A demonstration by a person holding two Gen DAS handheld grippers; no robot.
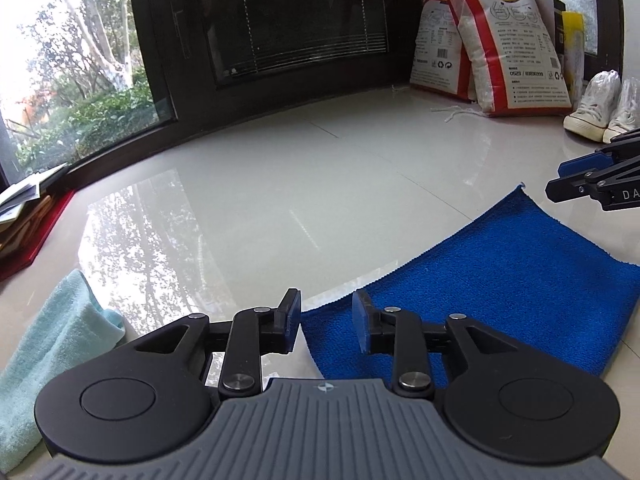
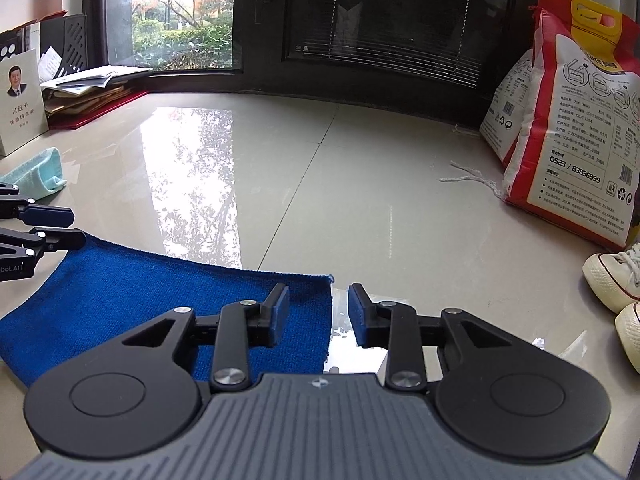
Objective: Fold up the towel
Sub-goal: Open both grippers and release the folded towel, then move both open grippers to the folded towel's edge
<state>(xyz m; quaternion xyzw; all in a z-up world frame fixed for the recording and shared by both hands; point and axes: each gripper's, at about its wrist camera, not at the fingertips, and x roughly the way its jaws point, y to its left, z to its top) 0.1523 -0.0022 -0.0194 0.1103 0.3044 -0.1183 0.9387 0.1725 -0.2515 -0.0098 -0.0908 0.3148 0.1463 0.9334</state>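
Observation:
A blue towel (image 1: pixel 500 280) lies flat on the glossy pale floor; it also shows in the right wrist view (image 2: pixel 132 292). My left gripper (image 1: pixel 326 320) is open, its jaws straddling the towel's near left edge just above the floor. My right gripper (image 2: pixel 318 314) is open, its jaws straddling the towel's right edge near the far right corner (image 2: pixel 330 278). Each gripper shows in the other's view: the right one at the far right (image 1: pixel 592 180), the left one at the far left (image 2: pixel 36 228). Neither holds anything.
A light teal towel (image 1: pixel 52 360) lies crumpled to the left, also in the right wrist view (image 2: pixel 38 174). Red-and-white rice bags (image 2: pixel 576 132) and white sneakers (image 2: pixel 616 284) stand at the right. Books and papers (image 2: pixel 80 92) are stacked at the far left by the window.

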